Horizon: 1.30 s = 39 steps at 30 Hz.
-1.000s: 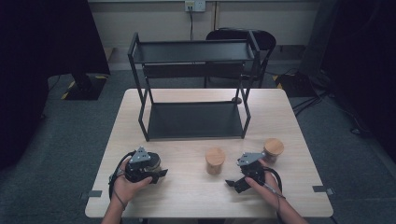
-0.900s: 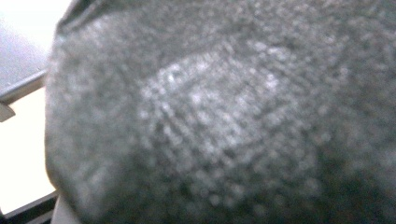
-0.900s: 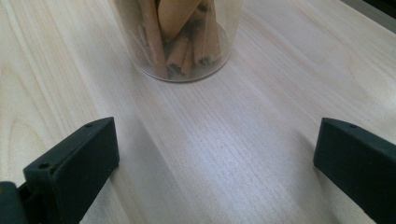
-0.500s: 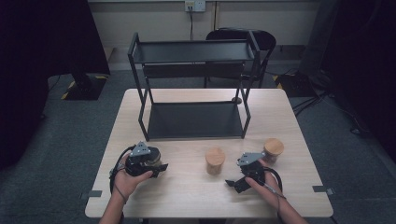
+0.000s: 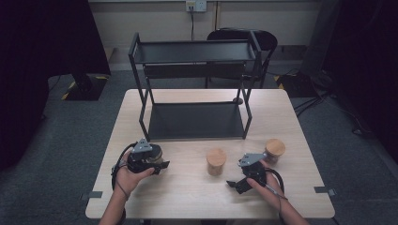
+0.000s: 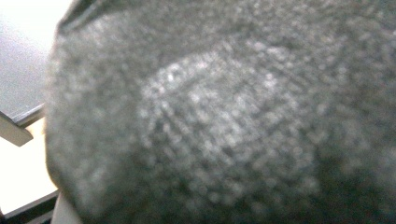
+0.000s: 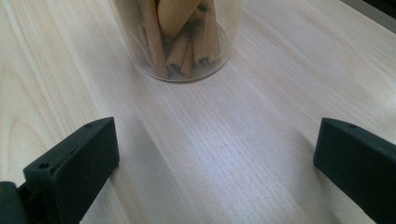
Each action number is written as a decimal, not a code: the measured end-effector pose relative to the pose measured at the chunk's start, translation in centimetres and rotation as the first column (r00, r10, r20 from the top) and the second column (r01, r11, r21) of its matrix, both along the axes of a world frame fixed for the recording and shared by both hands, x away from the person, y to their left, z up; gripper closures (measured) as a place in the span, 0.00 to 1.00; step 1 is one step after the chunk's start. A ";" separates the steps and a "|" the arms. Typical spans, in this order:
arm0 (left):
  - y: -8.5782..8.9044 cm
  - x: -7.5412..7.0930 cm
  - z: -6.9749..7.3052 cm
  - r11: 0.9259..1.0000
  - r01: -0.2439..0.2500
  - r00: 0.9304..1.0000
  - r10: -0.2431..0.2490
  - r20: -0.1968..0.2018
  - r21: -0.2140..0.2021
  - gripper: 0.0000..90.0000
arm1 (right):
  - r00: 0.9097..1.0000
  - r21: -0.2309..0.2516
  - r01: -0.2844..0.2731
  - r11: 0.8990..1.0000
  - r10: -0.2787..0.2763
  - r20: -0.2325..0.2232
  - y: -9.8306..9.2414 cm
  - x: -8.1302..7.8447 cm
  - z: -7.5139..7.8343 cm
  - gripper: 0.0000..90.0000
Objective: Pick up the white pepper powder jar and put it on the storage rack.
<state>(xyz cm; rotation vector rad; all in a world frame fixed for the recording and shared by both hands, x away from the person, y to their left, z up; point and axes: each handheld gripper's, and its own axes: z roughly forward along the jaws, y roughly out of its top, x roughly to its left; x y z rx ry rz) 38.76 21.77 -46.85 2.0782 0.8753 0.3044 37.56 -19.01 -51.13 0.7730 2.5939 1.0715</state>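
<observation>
My left gripper (image 5: 151, 161) rests near the table's front left, shut on a dark round jar (image 5: 153, 153). In the left gripper view this jar (image 6: 224, 121) sits blurred right against the lens as a grey, grainy mass and hides the jaws. My right gripper (image 5: 240, 179) lies at the front right, open. Its jaws stand wide apart over bare wood (image 7: 215, 140), with nothing between them. A clear jar of cinnamon sticks (image 7: 180, 37) stands just ahead of them. Two wooden-lidded jars stand on the table, one in the middle (image 5: 216, 161) and one to the right (image 5: 274, 149).
A black two-tier metal rack (image 5: 195, 84) stands on the far half of the light wooden table (image 5: 187, 197), its lower shelf (image 5: 196, 121) and top shelf bare. A dark chair (image 5: 244, 40) stands behind the table. Cables trail from both grippers.
My left hand and its gripper have edged slightly away from the front edge, toward the rack. The right hand and both lidded jars have stayed put.
</observation>
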 end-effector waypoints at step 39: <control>-0.9 3.5 0.3 0.998 -0.068 0.998 0.068 0.009 -0.005 0.34 | 1.000 0.000 0.000 1.000 0.000 0.000 0.0 0.0 0.0 0.00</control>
